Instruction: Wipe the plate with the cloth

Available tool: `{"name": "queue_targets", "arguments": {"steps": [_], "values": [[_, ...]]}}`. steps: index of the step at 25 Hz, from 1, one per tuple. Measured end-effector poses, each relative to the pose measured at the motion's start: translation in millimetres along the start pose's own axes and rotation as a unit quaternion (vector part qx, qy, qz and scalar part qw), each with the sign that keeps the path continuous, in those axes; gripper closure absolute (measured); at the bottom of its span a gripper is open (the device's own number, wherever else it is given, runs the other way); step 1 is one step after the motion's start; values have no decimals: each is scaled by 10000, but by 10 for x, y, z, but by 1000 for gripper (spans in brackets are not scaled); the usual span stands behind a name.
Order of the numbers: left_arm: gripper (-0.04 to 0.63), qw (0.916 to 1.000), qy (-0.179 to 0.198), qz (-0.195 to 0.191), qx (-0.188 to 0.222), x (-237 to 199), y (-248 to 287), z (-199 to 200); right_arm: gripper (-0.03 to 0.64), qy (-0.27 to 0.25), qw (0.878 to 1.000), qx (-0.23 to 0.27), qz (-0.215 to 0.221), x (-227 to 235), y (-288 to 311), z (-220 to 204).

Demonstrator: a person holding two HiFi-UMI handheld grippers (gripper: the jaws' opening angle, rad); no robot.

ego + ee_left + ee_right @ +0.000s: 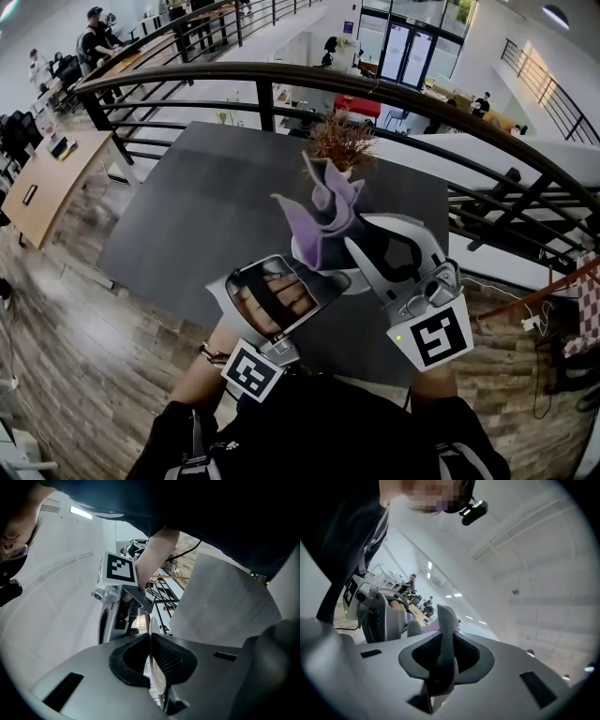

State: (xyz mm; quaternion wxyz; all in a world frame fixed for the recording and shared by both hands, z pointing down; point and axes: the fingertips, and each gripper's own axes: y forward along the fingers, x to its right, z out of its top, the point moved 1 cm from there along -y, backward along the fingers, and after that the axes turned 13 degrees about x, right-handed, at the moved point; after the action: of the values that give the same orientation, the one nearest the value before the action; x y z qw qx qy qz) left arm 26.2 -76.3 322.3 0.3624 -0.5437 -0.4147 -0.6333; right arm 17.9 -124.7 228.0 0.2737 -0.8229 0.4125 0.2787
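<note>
Presently, step in hand: bringing cloth to plate, wiping not yet clearly begun. Left claw [151,644]: closed on the rim of the plate [157,677], thin and edge-on in the grip, held in the air above the near edge of the table [178,225]. Right claw [443,654]: clamped on a fold of the lilac cloth [319,225], loose corners standing up past the tips, just beside the left claw; contact with the plate not discernible. To do well: hold the plate steady by the rim, lay a broad flap of cloth flat on its face, sweep from centre to edge, avoid knocking claw against claw or levering the plate out of its narrow grip. Nearby: dried reddish plant [342,142] at the table's far edge, curved dark railing [281,80] beyond, wooden floor [84,309], people at desks [94,37] far off. Nothing between cloth and plate; closeness of the two claws the chief hindrance.
</note>
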Motion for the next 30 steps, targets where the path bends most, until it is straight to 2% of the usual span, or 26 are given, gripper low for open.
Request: {"name": "queue_targets", "arguments": {"steps": [4, 9, 19, 30], "values": [[578, 10000, -20, -8, 41, 3, 41, 21, 545, -162, 9980, -122, 599, -219, 138, -28], [578, 10000, 30, 5, 21, -17, 59, 19, 546, -34, 9961, -306, 829, -288, 165, -165], [577, 9999, 89, -3, 51, -34, 55, 47, 546, 52, 9941, -766, 761, -234, 100, -427], [577, 9999, 105, 9, 110, -71, 108, 143, 546, 161, 9947, -877, 509, -98, -61, -588]]}}
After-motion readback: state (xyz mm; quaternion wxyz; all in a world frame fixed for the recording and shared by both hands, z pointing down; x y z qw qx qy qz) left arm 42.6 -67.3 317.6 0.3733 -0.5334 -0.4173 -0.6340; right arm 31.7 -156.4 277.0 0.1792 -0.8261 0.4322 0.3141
